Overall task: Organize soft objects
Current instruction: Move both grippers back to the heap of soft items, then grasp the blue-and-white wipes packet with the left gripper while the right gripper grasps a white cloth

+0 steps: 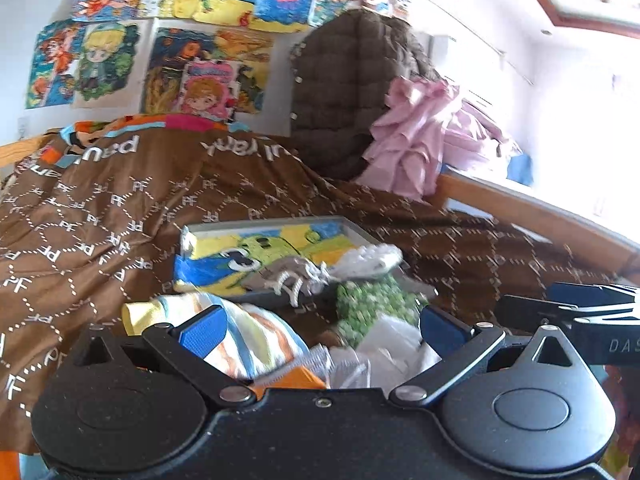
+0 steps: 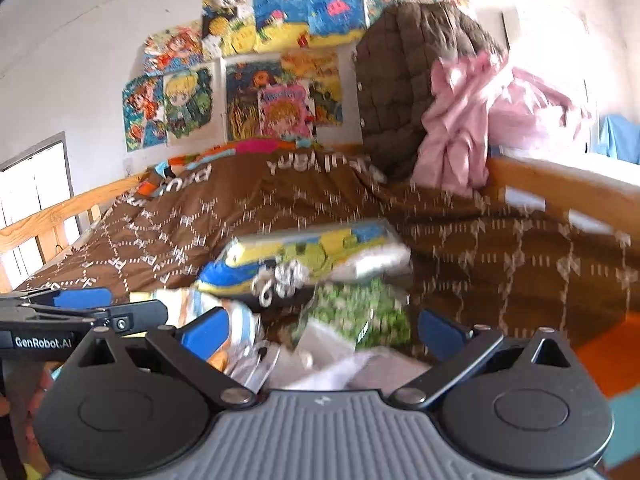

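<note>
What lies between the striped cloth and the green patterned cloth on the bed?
In the left wrist view, between the striped cloth and the green cloth shows a strip of brown bedspread, with white crumpled fabric nearer the camera.

Striped cloth (image 1: 244,332), green cloth (image 1: 372,304) and grey sock (image 1: 288,276) lie heaped on the bedspread (image 1: 100,216).

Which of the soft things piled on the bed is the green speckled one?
The green speckled cloth, lying just beyond the left gripper toward its right finger. The striped cloth by the left finger is orange, blue and yellow instead.
</note>
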Demonstrator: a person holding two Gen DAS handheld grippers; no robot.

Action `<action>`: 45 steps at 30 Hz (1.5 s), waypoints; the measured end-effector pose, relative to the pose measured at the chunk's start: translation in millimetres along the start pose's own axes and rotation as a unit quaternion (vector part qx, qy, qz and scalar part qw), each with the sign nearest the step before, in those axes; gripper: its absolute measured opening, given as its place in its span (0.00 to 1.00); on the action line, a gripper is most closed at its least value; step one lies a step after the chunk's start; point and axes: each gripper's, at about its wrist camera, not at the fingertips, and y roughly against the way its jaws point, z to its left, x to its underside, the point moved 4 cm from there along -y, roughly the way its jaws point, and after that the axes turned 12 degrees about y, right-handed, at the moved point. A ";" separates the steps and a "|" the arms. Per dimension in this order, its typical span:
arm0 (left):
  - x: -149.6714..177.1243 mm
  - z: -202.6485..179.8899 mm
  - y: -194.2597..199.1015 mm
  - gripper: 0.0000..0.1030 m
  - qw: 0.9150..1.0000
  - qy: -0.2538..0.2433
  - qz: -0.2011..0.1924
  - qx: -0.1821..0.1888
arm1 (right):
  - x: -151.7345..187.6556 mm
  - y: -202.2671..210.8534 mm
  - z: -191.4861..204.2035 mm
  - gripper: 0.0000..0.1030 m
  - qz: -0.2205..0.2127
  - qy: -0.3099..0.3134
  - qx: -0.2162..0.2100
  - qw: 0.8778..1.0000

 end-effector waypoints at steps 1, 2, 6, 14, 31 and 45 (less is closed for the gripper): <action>4.5 0.2 1.0 0.99 1.000 -0.004 0.005 0.005 | 4.2 0.5 0.5 1.00 0.009 -0.006 -0.003 1.000; 8.5 0.6 1.8 0.99 1.000 -0.006 0.010 0.010 | 8.7 0.6 0.5 1.00 0.018 -0.011 -0.004 1.000; 24.9 2.5 2.3 0.99 0.999 -0.017 0.027 0.023 | 17.2 -4.6 -4.1 1.00 0.046 -0.023 0.007 0.999; 54.9 2.8 -7.5 0.99 0.993 -0.015 0.086 0.078 | 31.4 -23.4 -10.2 1.00 0.100 -0.046 0.003 0.994; 97.2 -38.9 -49.7 0.99 0.973 -0.080 0.149 0.159 | 47.9 -57.8 -12.0 1.00 0.161 -0.059 -0.032 0.985; 107.3 -44.1 -76.0 0.88 0.972 -0.051 0.159 0.167 | 46.4 -116.0 -14.7 0.92 0.153 -0.052 -0.081 0.983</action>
